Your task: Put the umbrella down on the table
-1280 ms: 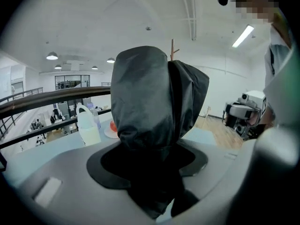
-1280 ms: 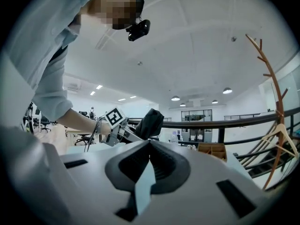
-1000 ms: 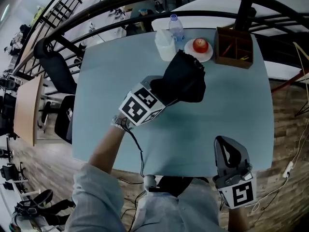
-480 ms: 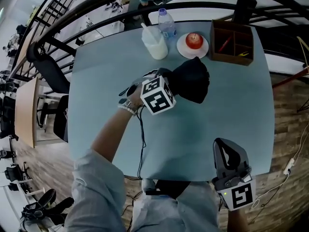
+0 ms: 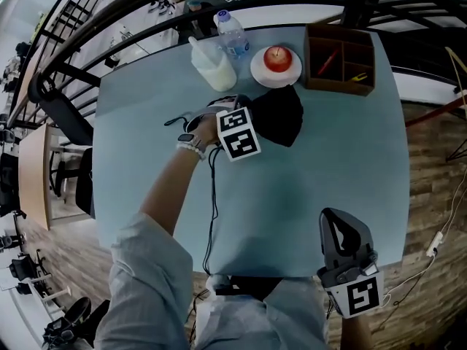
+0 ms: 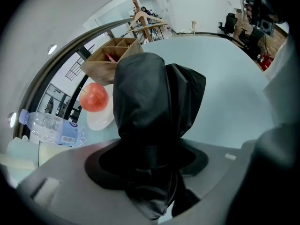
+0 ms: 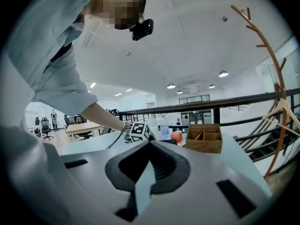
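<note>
The folded black umbrella sits low over the blue-grey table, just in front of the apple's plate. My left gripper points steeply down and holds its near end; the marker cube faces up. In the left gripper view the umbrella fills the space between the jaws, which are opening slightly while still against the fabric. I cannot tell whether the umbrella touches the table. My right gripper hovers at the table's near right edge, shut and holding nothing.
Along the far edge stand a white jug, a water bottle, a red apple on a white plate and a wooden organiser. A black cable trails from the left gripper. A dark railing runs behind the table.
My left gripper has carried the umbrella farther across the table and down toward it, rolling so the marker cube faces up. The right gripper has drifted only slightly.
</note>
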A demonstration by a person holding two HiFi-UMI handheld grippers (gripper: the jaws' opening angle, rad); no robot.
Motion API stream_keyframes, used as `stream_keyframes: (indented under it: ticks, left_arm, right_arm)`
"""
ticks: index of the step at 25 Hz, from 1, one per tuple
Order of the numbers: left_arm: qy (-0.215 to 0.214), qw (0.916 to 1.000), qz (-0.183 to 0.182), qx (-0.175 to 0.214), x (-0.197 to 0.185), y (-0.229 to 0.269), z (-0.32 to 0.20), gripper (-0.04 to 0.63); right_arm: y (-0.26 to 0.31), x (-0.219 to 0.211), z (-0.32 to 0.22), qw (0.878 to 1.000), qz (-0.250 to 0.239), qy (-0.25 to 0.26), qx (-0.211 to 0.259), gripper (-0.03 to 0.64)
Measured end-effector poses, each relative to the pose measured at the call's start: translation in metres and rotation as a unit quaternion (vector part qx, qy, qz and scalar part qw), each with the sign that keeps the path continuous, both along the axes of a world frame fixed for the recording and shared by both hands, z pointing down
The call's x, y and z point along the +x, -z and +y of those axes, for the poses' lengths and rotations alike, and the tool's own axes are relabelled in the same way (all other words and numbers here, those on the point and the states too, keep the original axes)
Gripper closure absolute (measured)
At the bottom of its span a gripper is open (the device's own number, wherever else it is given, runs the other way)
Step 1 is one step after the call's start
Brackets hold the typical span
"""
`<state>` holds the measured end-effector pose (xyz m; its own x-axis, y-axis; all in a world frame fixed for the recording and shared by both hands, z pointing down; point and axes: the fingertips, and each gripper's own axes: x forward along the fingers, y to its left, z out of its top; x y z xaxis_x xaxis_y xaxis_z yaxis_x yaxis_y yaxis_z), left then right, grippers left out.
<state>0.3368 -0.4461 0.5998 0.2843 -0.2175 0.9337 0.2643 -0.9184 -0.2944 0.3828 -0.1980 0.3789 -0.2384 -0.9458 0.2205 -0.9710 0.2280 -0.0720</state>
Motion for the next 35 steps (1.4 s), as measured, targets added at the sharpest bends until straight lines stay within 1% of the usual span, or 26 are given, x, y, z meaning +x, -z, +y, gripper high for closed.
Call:
stream_keyframes:
  ticks: [5,10,13,15,17,21,23,25,27,29,30,33,35]
  left_arm:
    - [0.001,1.0000,0.001,-0.008,0.004,-0.003,-0.003,0.330]
    - [-0.011,0.9998,0.018,-0.006,0.007,-0.002,0.000,0.328]
    - [-0.011,0.9996,0.025,-0.008,0.003,0.001,0.000,0.304]
    - [-0.007,0.9991,0.040,-0.011,0.003,0.008,0.000,0.293]
    - [0.003,0.9979,0.063,-0.014,0.005,0.020,-0.001,0.290]
    - [0.025,0.9952,0.092,-0.020,-0.006,0.044,-0.001,0.290]
    - [0.046,0.9913,0.121,-0.025,-0.009,0.060,0.000,0.290]
    - [0.078,0.9820,0.167,-0.043,-0.012,0.076,0.005,0.293]
    - [0.106,0.9694,0.214,-0.058,-0.019,0.095,0.014,0.295]
    - [0.120,0.9573,0.258,-0.054,-0.026,0.120,0.021,0.312]
    - [0.124,0.9500,0.283,-0.048,-0.028,0.134,0.025,0.345]
    - [0.124,0.9245,0.359,-0.030,-0.032,0.172,0.041,0.449]
    - [0.116,0.9115,0.394,-0.014,-0.038,0.195,0.049,0.516]
  right_arm:
    - [-0.006,0.006,-0.003,1.000,-0.007,0.000,-0.007,0.617]
    - [-0.007,-0.003,-0.004,1.000,-0.010,0.007,-0.007,0.617]
    - [-0.005,-0.009,-0.002,1.000,-0.009,0.008,-0.006,0.617]
    - [-0.004,-0.011,0.001,1.000,-0.006,0.006,-0.007,0.617]
    - [-0.004,-0.012,0.004,1.000,-0.004,0.003,-0.006,0.617]
    - [-0.001,-0.020,0.011,1.000,-0.001,0.003,-0.005,0.617]
    - [0.003,-0.025,0.015,1.000,0.009,0.007,-0.004,0.617]
    - [0.007,-0.031,0.020,1.000,0.017,0.009,-0.001,0.617]
    - [0.012,-0.040,0.025,1.000,0.023,0.008,0.008,0.617]
    - [0.018,-0.049,0.031,1.000,0.024,0.004,0.014,0.617]
    - [0.021,-0.052,0.035,1.000,0.022,-0.001,0.014,0.617]
    - [0.027,-0.060,0.045,1.000,0.021,-0.010,0.015,0.617]
    - [0.031,-0.068,0.047,0.999,0.025,-0.010,0.019,0.617]
